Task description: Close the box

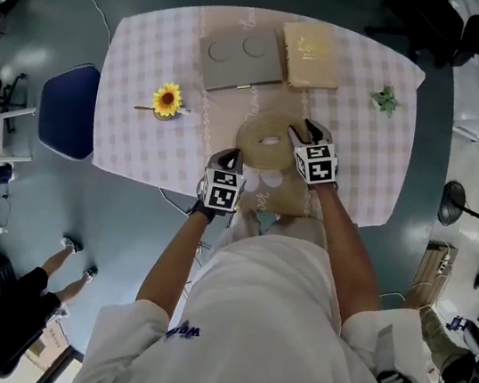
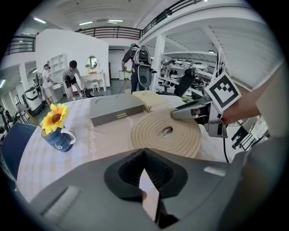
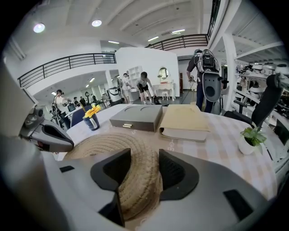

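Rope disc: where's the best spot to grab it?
By its near rim, coming from the person's side, a jaw on each face. The rope disc is flat and thin, so only its edge fits between jaws. The right gripper grips it there.

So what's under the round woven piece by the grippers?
Nothing can be made out. The checked tablecloth shows beside it, and the woven piece, its rim clamped in the right gripper, covers whatever lies beneath.

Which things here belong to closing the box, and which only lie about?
Job: round woven box, right gripper on its rim, left gripper pinching a thin pale sheet.
Lying about: gray case, beige book, sunflower mug, potted plant.
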A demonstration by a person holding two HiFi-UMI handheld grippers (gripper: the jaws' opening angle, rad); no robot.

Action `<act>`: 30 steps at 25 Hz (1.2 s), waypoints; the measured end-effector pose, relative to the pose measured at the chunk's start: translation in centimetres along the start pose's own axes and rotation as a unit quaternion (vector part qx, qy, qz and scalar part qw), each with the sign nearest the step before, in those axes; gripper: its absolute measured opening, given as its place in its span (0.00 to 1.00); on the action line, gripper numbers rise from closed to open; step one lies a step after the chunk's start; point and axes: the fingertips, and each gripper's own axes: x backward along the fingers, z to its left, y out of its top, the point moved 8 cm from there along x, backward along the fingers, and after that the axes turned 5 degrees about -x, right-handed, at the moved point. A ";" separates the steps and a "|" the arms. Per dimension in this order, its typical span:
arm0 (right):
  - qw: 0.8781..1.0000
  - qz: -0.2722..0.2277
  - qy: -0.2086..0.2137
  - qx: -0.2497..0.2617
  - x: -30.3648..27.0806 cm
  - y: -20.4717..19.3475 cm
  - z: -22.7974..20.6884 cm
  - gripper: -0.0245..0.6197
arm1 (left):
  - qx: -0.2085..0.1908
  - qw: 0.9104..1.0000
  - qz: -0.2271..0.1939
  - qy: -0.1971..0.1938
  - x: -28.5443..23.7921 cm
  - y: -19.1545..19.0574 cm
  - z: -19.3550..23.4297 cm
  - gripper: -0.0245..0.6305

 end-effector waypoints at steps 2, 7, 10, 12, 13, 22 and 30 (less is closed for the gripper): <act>1.000 -0.003 -0.002 -0.001 0.0 0.0 0.1 0.35 | -0.004 1.000 -0.003 0.000 -0.1 0.1 0.0 0.04; 1.000 -0.006 -0.001 -0.009 0.0 -0.3 0.0 0.35 | -0.017 1.000 0.008 -0.003 -0.2 0.1 0.0 0.04; 1.000 -0.008 0.003 -0.011 -0.1 -0.4 -0.1 0.35 | -0.006 1.000 0.024 -0.017 -0.4 0.4 0.3 0.04; 1.000 -0.010 0.003 -0.009 -0.2 -0.3 -0.2 0.35 | 0.002 0.999 0.034 -0.027 -0.5 0.5 0.5 0.04; 1.000 -0.011 0.002 -0.009 -0.3 -0.2 -0.2 0.35 | 0.003 0.999 0.037 -0.030 -0.5 0.5 0.6 0.04; 0.999 0.006 0.010 -0.039 -0.5 -0.1 -0.4 0.35 | -0.006 0.999 0.038 -0.031 -0.7 0.5 0.7 0.04; 0.998 0.034 0.030 -0.036 2.0 1.8 -0.6 0.53 | -0.029 0.996 0.042 -0.077 0.1 1.4 1.4 0.04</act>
